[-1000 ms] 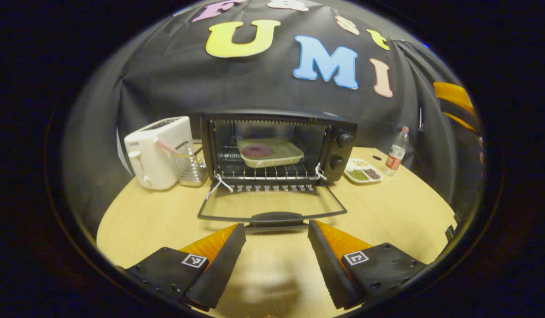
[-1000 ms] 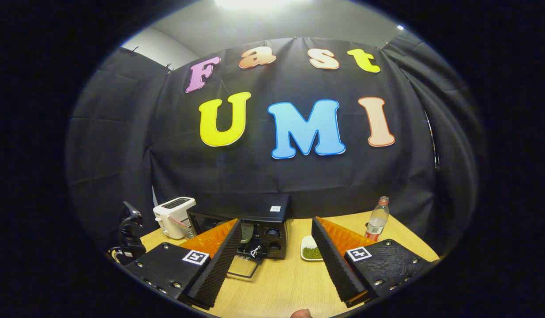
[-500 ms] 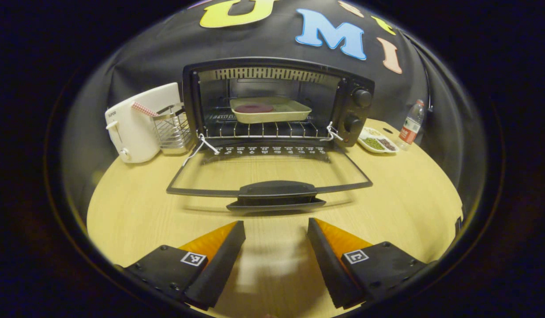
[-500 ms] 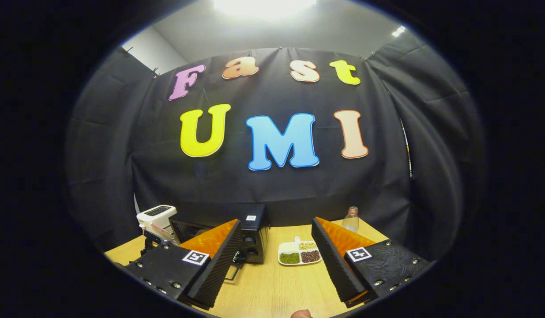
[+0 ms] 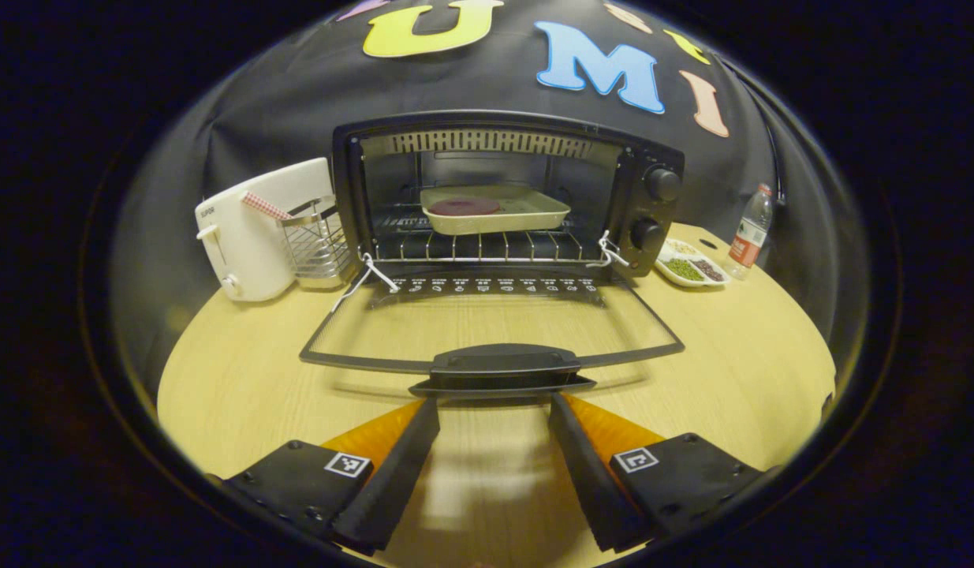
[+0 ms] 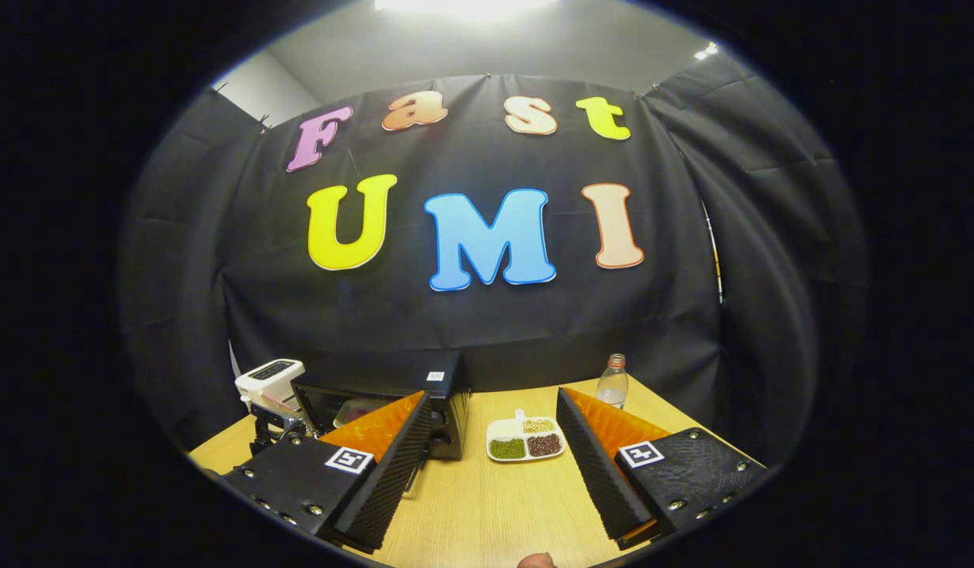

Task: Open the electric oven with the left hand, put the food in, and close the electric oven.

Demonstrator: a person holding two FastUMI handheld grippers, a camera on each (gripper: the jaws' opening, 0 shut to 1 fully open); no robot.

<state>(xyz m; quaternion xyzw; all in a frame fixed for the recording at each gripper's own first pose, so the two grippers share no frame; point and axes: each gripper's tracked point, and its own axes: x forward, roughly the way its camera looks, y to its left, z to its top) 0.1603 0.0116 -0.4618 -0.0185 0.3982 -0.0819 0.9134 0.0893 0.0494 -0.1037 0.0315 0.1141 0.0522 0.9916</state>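
Note:
The black electric oven (image 5: 652,213) stands at the back of the wooden table with its glass door (image 5: 487,319) folded down flat. On the wire rack inside rests a cream tray (image 5: 526,213) holding a dark red round piece of food (image 5: 463,207). The door's black handle (image 5: 502,365) lies just ahead of my left gripper (image 5: 493,406), which is open, its tips close under the handle and apart from it. In the right gripper view the oven (image 6: 443,398) sits low at the left, partly behind a finger. My right gripper (image 6: 494,410) hangs open above the table, holding nothing.
A white toaster (image 5: 246,233) and a wire basket (image 5: 317,244) stand left of the oven. To its right sit a divided dish of beans (image 5: 689,268) (image 6: 526,440) and a plastic bottle (image 5: 751,233) (image 6: 613,383). Bare wooden tabletop (image 5: 739,339) stretches around the door.
My left gripper has moved forward and low toward the open door, so the handle now sits right at its fingertips. The right gripper view has swung a little to the right.

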